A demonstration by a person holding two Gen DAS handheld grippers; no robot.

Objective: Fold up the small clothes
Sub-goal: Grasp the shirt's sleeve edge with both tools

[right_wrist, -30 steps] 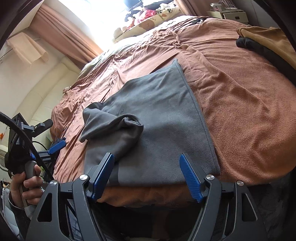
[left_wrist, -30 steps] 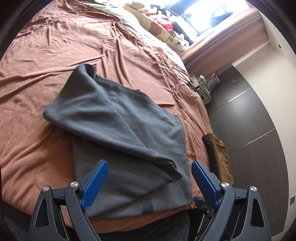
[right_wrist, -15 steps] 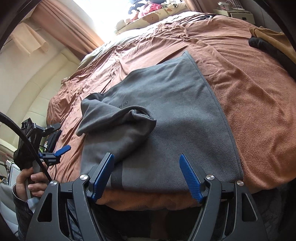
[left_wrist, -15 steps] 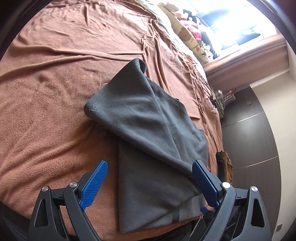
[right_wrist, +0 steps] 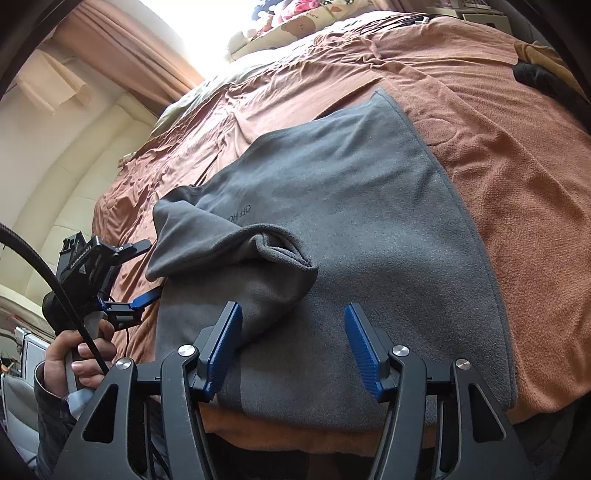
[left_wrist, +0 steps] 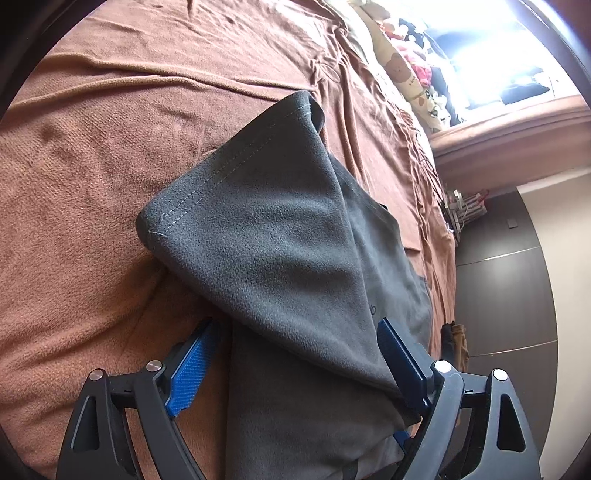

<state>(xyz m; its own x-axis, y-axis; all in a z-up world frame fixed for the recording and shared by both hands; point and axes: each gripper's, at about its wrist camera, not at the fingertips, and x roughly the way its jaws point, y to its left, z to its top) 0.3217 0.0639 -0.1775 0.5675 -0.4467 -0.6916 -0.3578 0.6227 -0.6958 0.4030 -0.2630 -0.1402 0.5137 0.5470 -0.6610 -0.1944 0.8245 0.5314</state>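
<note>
A grey fleece garment [right_wrist: 362,229] lies partly folded near the edge of a bed [left_wrist: 92,155]. Both grippers have moved in closer. The left gripper [left_wrist: 295,363] and right gripper [right_wrist: 293,349] are closing, straddling its near hem, not yet pinching. A grasp looks imminent.

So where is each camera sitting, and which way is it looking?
Left wrist: rides on the left tongs, looking down along their closing blue fingers at the grey fleece garment between them on the brown bedspread.
Right wrist: rides on the right tongs, also closing, over the garment's near edge; the person's left hand shows, holding the other tongs.
Both share: garment, bedspread, bear-print pillow.
</note>
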